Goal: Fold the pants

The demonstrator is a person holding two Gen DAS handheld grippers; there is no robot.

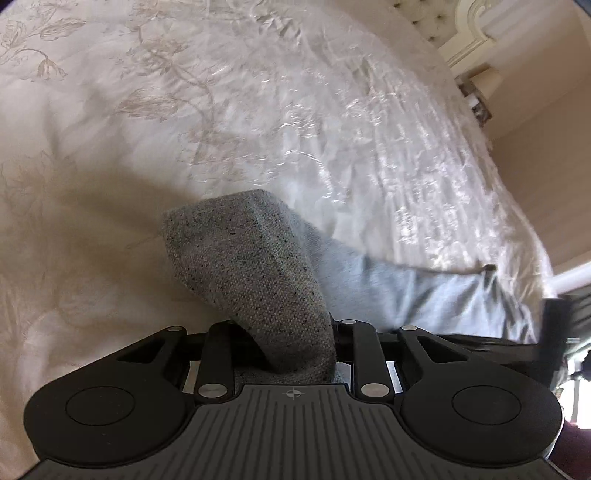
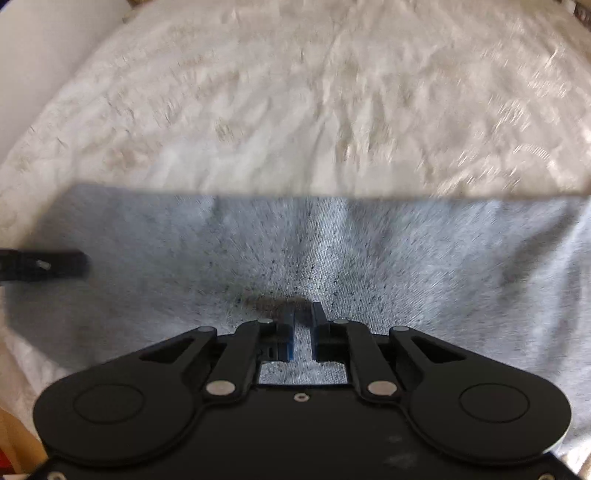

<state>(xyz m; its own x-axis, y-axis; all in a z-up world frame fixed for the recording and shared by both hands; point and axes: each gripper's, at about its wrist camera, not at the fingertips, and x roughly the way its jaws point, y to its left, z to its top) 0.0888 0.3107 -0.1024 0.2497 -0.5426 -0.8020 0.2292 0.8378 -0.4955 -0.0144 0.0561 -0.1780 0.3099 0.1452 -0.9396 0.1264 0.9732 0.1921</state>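
Note:
The grey pants [image 2: 406,251] lie flat across the cream bedspread [image 2: 295,92], their far edge running straight. In the right wrist view my right gripper [image 2: 303,314] points down onto the cloth, its blue pads almost together, with a dark pucker of fabric at the tips. In the left wrist view my left gripper [image 1: 291,332] is shut on the pants [image 1: 251,266]. A thick grey fold rises between its jaws and hides the fingertips. The rest of the cloth trails off to the right.
An embroidered bedspread [image 1: 184,110] covers the bed. A headboard and wall [image 1: 472,33] stand at the far right. A dark blurred gripper part [image 2: 48,266] enters over the pants from the left. Another dark, blurred shape [image 1: 554,325] shows at the right edge.

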